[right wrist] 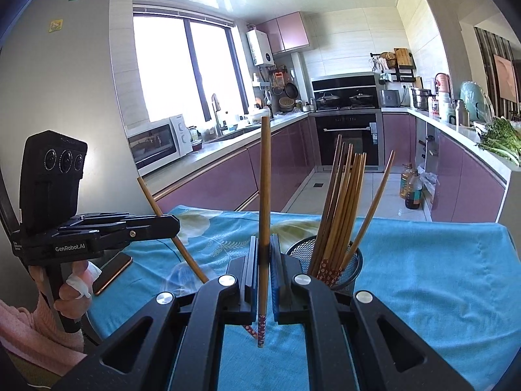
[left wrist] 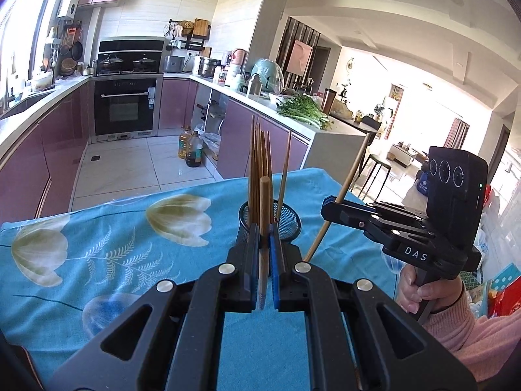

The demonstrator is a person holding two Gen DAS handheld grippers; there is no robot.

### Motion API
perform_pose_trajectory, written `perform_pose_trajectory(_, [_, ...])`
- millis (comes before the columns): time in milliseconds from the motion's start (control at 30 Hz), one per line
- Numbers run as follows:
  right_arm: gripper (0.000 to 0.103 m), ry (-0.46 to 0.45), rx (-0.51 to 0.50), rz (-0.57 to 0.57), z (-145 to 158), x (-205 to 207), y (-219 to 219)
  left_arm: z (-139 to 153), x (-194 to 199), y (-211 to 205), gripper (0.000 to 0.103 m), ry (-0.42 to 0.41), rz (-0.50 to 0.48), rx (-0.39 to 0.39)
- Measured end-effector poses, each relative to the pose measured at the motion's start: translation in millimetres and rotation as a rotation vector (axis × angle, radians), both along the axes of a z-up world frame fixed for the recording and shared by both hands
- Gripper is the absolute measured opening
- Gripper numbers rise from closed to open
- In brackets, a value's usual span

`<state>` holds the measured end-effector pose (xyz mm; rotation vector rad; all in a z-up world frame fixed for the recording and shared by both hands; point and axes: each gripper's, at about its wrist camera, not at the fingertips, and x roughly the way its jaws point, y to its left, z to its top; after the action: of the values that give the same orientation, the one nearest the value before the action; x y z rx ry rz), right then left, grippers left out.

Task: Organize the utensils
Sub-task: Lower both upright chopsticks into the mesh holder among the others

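Observation:
A black mesh holder [left wrist: 290,224] [right wrist: 354,268] stands on the blue flowered cloth with several wooden chopsticks upright in it. My left gripper [left wrist: 264,238] is shut on one chopstick [left wrist: 264,200], which stands upright just in front of the holder. In the right wrist view the left gripper [right wrist: 174,224] is at the left, its chopstick [right wrist: 190,259] slanting. My right gripper [right wrist: 265,244] is shut on another chopstick [right wrist: 264,179], upright and left of the holder. From the left wrist view the right gripper [left wrist: 329,208] is right of the holder, its chopstick [left wrist: 351,169] tilted.
The blue flowered cloth [left wrist: 114,244] covers the table. A phone [right wrist: 112,273] lies on it near the left hand. Pink-sleeved hands [left wrist: 420,290] hold the grippers' handles. Beyond the table's far edge are the tiled floor with oil bottles [left wrist: 192,150] and the purple kitchen cabinets.

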<state>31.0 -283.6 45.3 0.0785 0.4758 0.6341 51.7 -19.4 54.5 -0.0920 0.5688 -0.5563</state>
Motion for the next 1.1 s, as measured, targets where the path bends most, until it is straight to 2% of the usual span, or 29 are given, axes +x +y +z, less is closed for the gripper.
perform_pose_trajectory(1100, [0.006, -0.104, 0.014, -0.032, 41.1, 7.6, -5.8, 50.5, 14.2, -21.8, 0.007, -0.116, -0.036, -0.008])
